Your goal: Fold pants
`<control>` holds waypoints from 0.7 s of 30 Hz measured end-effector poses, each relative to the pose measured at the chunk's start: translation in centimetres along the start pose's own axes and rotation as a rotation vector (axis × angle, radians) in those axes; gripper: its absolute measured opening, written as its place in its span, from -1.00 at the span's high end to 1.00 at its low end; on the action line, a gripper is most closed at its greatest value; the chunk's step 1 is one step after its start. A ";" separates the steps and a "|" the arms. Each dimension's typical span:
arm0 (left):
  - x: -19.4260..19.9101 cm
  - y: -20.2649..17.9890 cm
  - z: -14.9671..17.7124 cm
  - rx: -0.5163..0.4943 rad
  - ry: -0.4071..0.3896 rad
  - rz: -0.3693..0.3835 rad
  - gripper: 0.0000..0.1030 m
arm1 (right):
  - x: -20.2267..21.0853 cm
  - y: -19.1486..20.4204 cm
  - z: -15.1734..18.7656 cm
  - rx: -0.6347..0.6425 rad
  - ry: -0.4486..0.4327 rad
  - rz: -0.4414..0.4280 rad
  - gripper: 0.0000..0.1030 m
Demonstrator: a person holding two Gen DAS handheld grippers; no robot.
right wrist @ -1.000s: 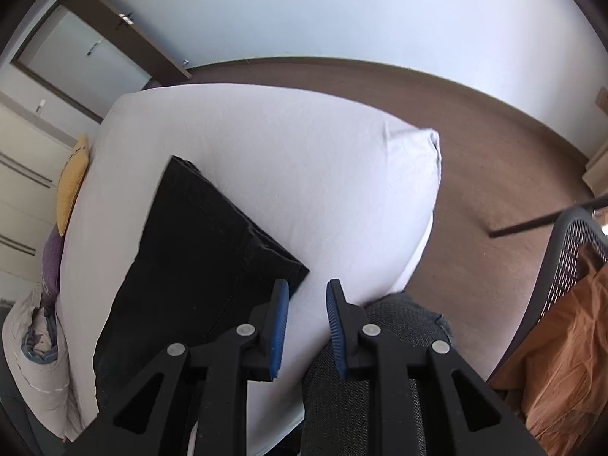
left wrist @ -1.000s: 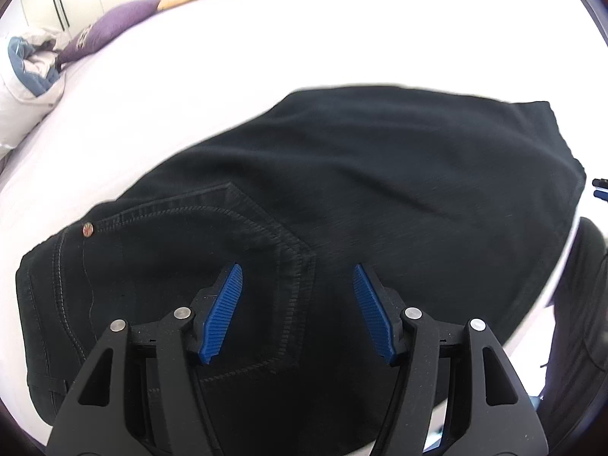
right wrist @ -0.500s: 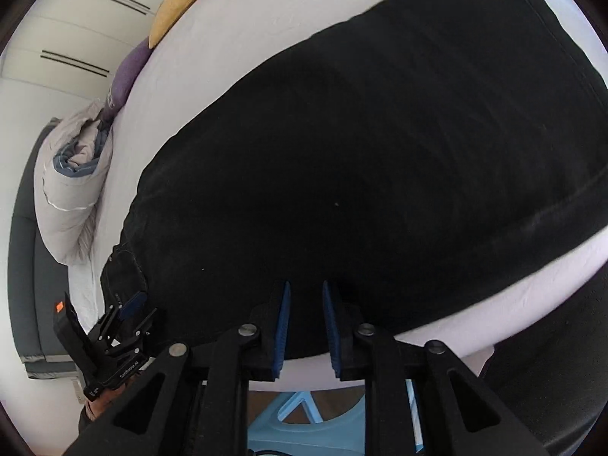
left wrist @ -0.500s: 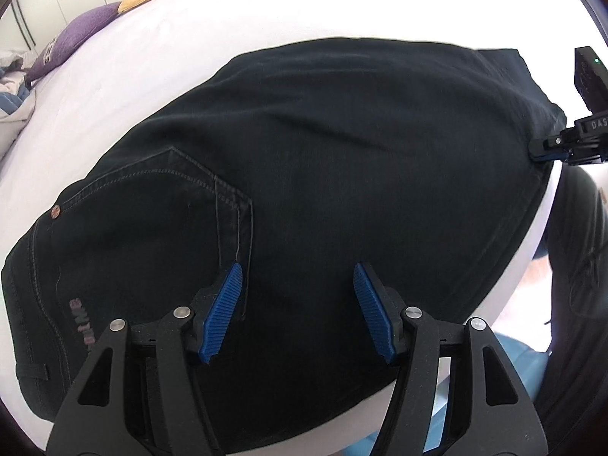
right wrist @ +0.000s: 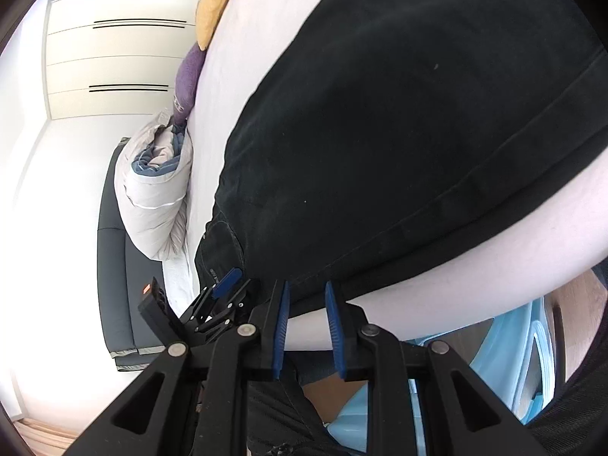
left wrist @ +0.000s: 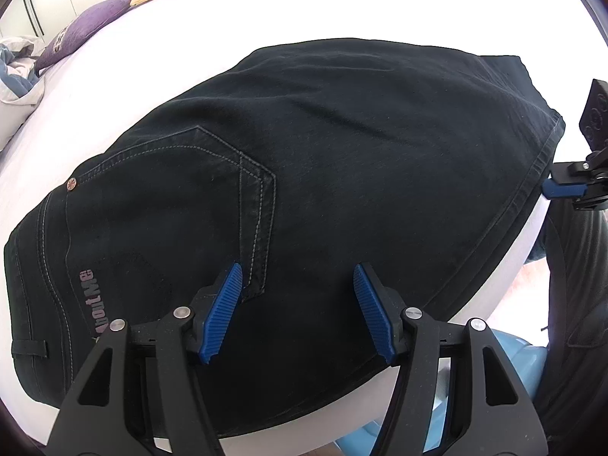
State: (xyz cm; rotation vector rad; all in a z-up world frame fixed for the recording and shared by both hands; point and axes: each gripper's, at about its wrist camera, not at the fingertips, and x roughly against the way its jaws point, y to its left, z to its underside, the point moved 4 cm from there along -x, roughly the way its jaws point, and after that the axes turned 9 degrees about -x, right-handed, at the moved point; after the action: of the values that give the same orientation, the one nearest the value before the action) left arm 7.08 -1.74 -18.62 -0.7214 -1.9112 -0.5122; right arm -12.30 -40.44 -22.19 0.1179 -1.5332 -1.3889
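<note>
The black pants lie flat on the white bed, long axis across me, waistband left. My left gripper hovers above the seat, fingers apart and empty. My right gripper, narrowly parted, sits at the near edge, gripping nothing.

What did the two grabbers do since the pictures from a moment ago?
The right gripper swung from looking over the bed's far end to the near edge of the black pants. Its jaws narrowed, then reopened a little, holding nothing. The left gripper drifted slightly over the back pocket, open as before. The pants stayed flat on the bed.
</note>
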 end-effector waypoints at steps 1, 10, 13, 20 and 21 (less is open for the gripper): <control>0.0 0.1 0.1 0.003 0.001 0.001 -0.16 | -0.3 -0.2 -0.1 -0.016 0.012 0.006 0.49; -0.8 0.2 -0.6 0.016 0.006 0.012 -0.16 | -2.1 -0.4 0.4 -0.066 0.037 -0.025 0.01; -1.0 0.3 -0.7 0.018 0.006 0.015 -0.17 | -2.3 0.3 0.2 -0.034 0.041 -0.010 0.01; -0.6 0.6 -0.4 0.027 0.006 0.022 -0.17 | -4.0 -0.1 0.6 -0.100 0.084 -0.015 0.01; -0.5 0.7 -0.3 0.027 0.005 0.023 -0.17 | -4.2 0.0 0.6 -0.102 0.081 -0.020 0.01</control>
State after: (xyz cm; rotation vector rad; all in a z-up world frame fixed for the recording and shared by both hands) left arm 7.94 -1.50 -18.89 -0.7233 -1.8994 -0.4725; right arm -10.75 -37.32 -24.59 0.1252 -1.3954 -1.4584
